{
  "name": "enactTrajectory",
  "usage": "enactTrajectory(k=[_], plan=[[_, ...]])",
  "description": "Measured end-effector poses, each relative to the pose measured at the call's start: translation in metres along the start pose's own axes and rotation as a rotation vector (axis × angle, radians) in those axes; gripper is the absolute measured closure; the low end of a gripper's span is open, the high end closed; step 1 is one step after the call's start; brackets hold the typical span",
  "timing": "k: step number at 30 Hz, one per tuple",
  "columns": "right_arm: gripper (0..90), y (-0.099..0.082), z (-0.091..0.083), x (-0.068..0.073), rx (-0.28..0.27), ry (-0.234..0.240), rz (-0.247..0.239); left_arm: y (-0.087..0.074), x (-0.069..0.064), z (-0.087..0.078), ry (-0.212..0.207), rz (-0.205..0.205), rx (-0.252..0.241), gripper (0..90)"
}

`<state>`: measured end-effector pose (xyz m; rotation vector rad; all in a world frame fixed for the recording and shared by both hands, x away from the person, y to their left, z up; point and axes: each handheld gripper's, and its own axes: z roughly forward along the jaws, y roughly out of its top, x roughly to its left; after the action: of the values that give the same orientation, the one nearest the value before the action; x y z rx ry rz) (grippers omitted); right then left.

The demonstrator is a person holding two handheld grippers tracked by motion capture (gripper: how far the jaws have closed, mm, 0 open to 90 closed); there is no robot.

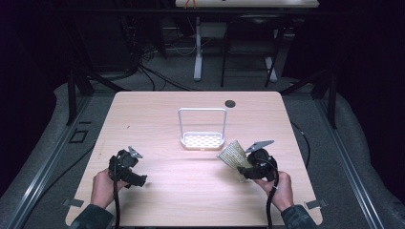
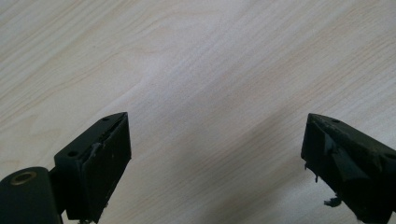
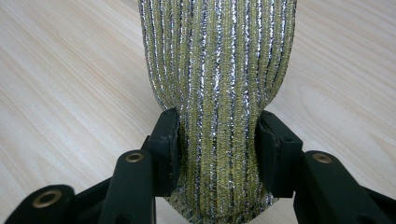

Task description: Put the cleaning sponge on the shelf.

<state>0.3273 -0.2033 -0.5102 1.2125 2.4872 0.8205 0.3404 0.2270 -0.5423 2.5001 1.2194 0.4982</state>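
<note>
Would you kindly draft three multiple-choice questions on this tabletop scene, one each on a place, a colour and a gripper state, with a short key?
1. Where does the white rack stand?
A. near the middle of the table
B. on the floor
C. in the left gripper

2. What colour is the sponge?
A. plain red
B. yellow-green with silver stripes
C. blue

3. How is the right gripper?
A. open over bare wood
B. shut on the sponge
C. shut on the rack

Key:
1 A, the high view shows the rack on the wood near the table's centre.
2 B, the right gripper view shows ribbed yellow-green fabric with glittering silver lines.
3 B, its black pads pinch the sponge from both sides, while the left gripper stands open over bare wood.
</note>
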Motion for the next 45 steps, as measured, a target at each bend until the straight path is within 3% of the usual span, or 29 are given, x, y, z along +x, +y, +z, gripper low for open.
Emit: enactTrajectory(k=[13, 23, 45], plan=[[54.9, 0.016, 0.01, 0.009, -0.003, 0.013, -0.006, -0.003, 0.002, -0.001, 0.001, -0.014, -0.004, 10.3], [54.8, 0.033, 0.019, 0.018, -0.008, 0.025, -0.045, -0.004, 0.003, -0.001, 0.001, -0.017, 0.004, 10.6], [54.5, 0.067, 0.039, 0.032, -0.034, 0.012, -0.066, -0.004, 0.001, -0.001, -0.004, -0.009, 0.009, 12.8]])
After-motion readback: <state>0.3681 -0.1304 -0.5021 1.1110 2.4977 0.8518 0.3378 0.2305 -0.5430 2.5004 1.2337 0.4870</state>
